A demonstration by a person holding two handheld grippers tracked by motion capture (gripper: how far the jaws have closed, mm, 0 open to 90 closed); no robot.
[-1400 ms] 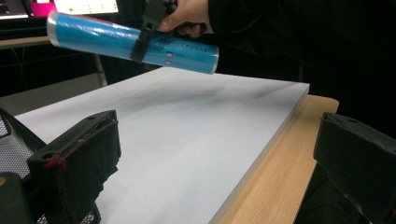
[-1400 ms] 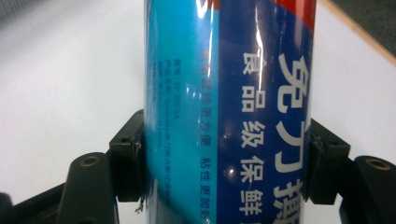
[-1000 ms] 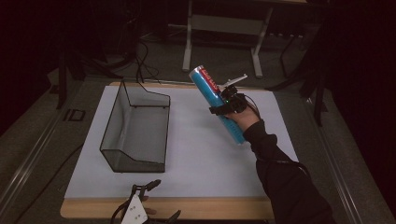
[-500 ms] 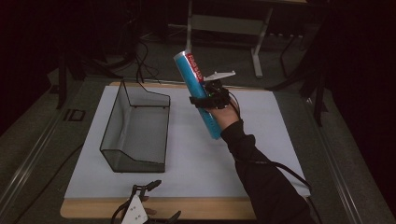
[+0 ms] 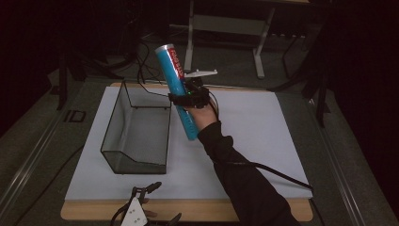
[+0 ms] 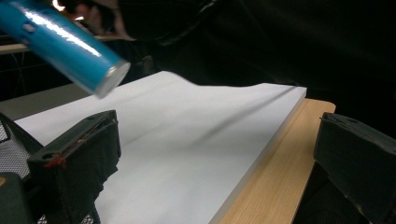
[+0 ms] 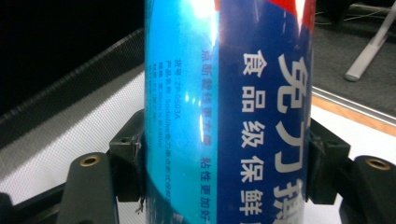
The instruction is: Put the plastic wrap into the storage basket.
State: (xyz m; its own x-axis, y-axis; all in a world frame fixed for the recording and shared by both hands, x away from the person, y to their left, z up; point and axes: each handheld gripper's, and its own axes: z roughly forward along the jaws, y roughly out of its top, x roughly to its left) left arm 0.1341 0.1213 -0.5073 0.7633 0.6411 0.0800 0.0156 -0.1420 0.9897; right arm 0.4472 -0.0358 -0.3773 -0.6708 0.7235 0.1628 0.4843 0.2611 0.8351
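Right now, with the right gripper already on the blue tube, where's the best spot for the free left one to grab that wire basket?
Take the wire basket by its thin top rim on the low near end, coming from above. The rim is narrow enough for the open left gripper fingers to straddle, and that end lies closest. The right gripper holds the blue tube beside the far end.

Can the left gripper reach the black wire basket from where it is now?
Probably yes. The left gripper sits open at the table's near edge, just in front of the basket, with only bare white board between them.

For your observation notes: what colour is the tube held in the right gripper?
Bright blue tube with white lettering, clearest in the right gripper view.
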